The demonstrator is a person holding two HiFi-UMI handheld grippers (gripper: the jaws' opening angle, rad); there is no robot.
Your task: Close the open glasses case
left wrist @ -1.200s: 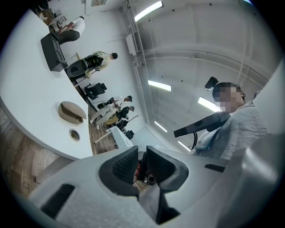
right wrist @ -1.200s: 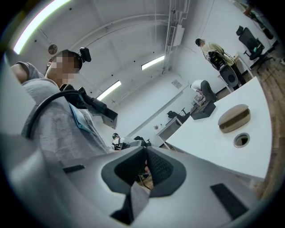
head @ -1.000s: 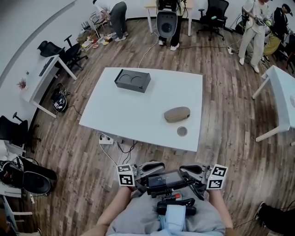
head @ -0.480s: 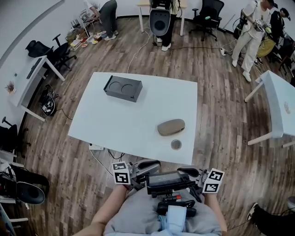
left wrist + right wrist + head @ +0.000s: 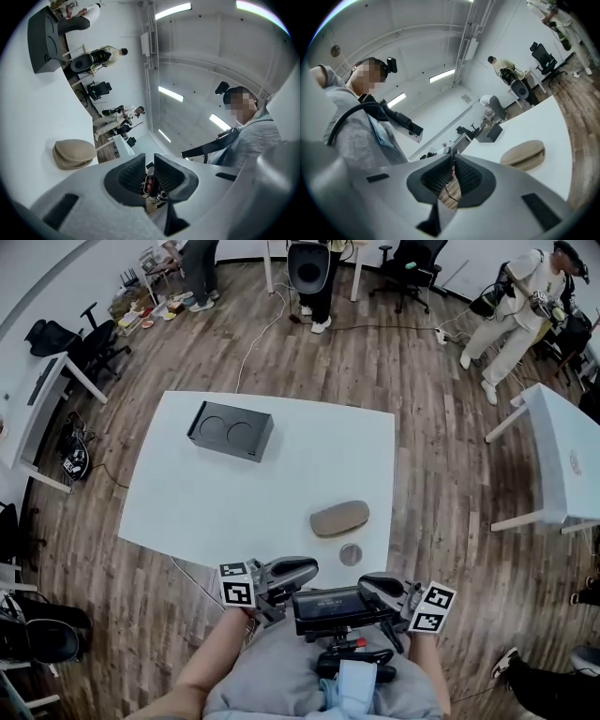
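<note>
The tan glasses case (image 5: 339,518) lies near the front right of the white table (image 5: 216,502); a dark slit shows along its seam (image 5: 523,154). In the left gripper view the case (image 5: 74,153) lies sideways on the table. Both grippers are held close to the person's waist, short of the table's front edge and apart from the case. My left gripper (image 5: 302,568) has a narrow gap between its pads (image 5: 132,174), with nothing in it. On my right gripper (image 5: 370,582) the pads (image 5: 440,177) meet and hold nothing.
A black box (image 5: 230,431) with two round hollows stands at the table's far left. A small round grey disc (image 5: 350,554) lies by the front edge, just before the case. Another white table (image 5: 553,456) stands to the right. Several people and office chairs are at the far side of the room.
The table and the case have come nearer and lower in the head view as the person walks up to it. Both grippers stay together at the waist, jaws unchanged.
</note>
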